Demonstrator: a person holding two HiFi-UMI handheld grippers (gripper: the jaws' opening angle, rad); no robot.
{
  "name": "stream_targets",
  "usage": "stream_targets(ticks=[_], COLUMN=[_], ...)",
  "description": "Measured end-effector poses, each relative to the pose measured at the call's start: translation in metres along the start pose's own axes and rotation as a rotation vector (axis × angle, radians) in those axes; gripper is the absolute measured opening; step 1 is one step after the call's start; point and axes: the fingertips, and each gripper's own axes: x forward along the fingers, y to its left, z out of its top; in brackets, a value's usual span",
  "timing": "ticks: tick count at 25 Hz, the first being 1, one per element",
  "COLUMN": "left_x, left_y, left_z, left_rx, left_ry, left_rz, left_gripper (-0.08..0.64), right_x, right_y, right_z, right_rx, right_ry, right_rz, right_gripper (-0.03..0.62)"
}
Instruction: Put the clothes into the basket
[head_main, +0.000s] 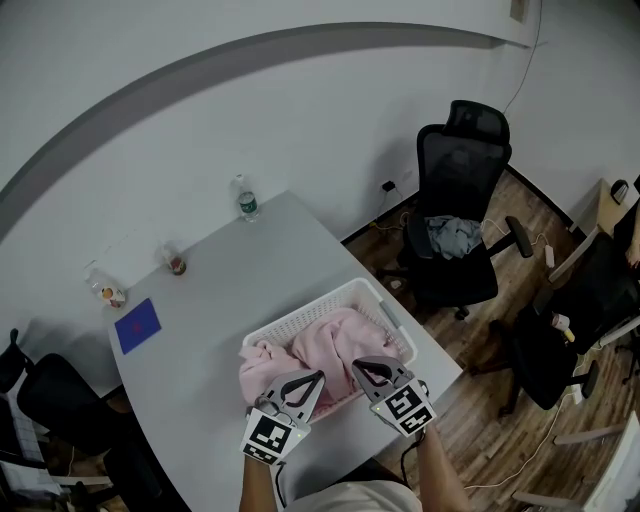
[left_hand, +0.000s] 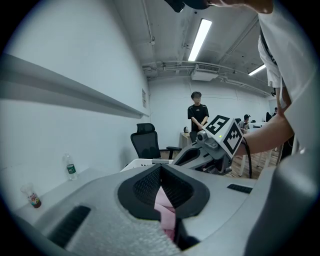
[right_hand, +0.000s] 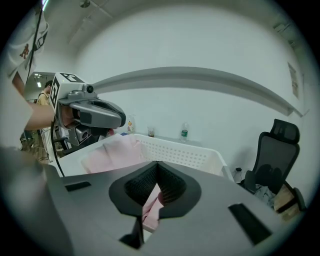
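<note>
A white slatted basket (head_main: 368, 293) stands at the near right corner of the pale table (head_main: 220, 290). A pink cloth (head_main: 325, 345) lies bunched in it and spills over its near left rim. My left gripper (head_main: 312, 382) is shut on the cloth's near edge; a pink fold (left_hand: 164, 207) shows pinched between its pads. My right gripper (head_main: 365, 370) sits just to its right, also shut, with pink fabric (right_hand: 151, 207) caught between the closed jaws. In the right gripper view the basket (right_hand: 180, 152) lies just beyond the jaws, with the left gripper (right_hand: 92, 112) at the left.
A water bottle (head_main: 246, 198), two small cups (head_main: 176, 262) (head_main: 108, 293) and a blue square (head_main: 137, 325) sit on the far side of the table. A black office chair (head_main: 455, 170) holding grey clothing stands right of the table. A person (left_hand: 198, 117) stands far off.
</note>
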Motion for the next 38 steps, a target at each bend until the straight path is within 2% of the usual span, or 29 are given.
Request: stream_targets(ticks=[3, 6, 13, 17, 24, 38], left_x=[-0.004, -0.008, -0.03, -0.05, -0.083, -0.098], left_y=[-0.002, 0.0, -0.004, -0.006, -0.008, -0.023], left_z=[0.003, 0.012, 0.051, 0.072, 0.079, 0.084], left_rx=[-0.01, -0.018, -0.003, -0.046, -0.075, -0.047], left_ry=[-0.019, -0.055, -0.166, -0.209, -0.268, -0.278], left_rz=[0.002, 0.003, 0.0, 0.01, 0.002, -0.039], left_gripper=[0.006, 0.006, 0.007, 0.006, 0.006, 0.006], right_x=[-0.007, -0.019, -0.063, -0.09, -0.115, -0.121], right_y=[0.003, 0.004, 0.007, 0.015, 0.042, 0.067], right_z=[0.008, 0.032, 0.094, 0.117, 0.121, 0.121], right_rx=[0.039, 0.059, 0.005, 0.0, 0.003, -0.012], right_ry=[-0.049, -0.145, -0.328, -0.421, -0.464, -0.459], right_rz=[0.002, 0.0, -0.022, -0.044, -0.047, -0.041], right_gripper=[0.005, 0.005, 0.005, 0.005, 0.005, 0.003])
